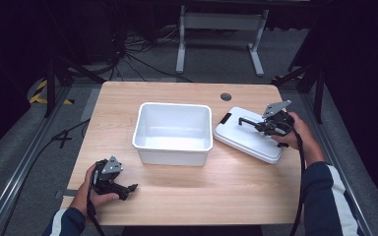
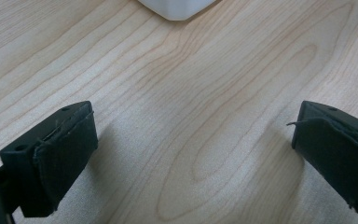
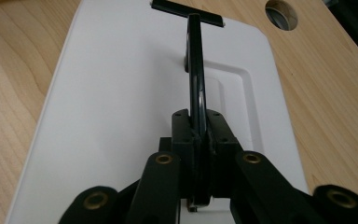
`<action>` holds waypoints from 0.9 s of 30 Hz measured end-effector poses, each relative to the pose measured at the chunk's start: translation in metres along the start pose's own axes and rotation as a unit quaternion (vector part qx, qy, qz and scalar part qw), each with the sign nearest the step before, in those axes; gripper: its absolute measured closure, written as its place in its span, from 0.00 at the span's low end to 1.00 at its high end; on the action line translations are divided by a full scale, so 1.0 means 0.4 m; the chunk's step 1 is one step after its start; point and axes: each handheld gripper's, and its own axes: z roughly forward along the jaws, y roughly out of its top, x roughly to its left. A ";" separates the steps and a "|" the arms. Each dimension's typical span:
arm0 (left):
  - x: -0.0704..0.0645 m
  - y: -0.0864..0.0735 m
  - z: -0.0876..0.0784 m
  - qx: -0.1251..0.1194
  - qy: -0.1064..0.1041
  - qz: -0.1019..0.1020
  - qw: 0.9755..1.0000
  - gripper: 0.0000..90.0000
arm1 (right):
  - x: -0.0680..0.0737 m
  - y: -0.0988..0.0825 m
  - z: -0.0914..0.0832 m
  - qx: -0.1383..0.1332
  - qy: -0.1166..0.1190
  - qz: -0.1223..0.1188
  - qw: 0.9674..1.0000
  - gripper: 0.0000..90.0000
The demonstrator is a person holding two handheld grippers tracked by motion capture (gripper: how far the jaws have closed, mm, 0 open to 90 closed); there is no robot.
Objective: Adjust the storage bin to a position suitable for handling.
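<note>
High view, near to far: at the near left of the table, the left gripper rests low on the bare wood, held in the person's left hand; it points right, toward the table's middle. In the left gripper view its jaws stand wide apart with nothing between them, only wood grain below and a white corner of the bin at the far edge. In the middle of the table stands the bin, white, open-topped, rectangular. To its right, just beside it, lies the lid, white and flat, turned at a slant to the table's edge, with a black latch at its left end. The right gripper, held in the right hand, reaches over the lid from the right. In the right gripper view its jaws are closed tight on the black handle, which stands up edge-on from the lid's recessed centre. Far right on the table is a round cable hole.
</note>
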 end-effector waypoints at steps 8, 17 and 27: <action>0.000 0.000 0.001 0.002 -0.005 -0.004 1.000 0.00 | -0.004 -0.013 0.017 0.007 0.008 0.016 1.000 0.93; -0.001 0.000 0.000 0.002 -0.005 -0.004 1.000 0.01 | -0.010 -0.033 0.019 0.000 0.013 0.049 0.999 0.78; 0.002 0.000 0.000 0.000 -0.001 0.003 1.000 0.01 | 0.005 -0.020 -0.003 -0.018 0.007 0.059 0.998 0.65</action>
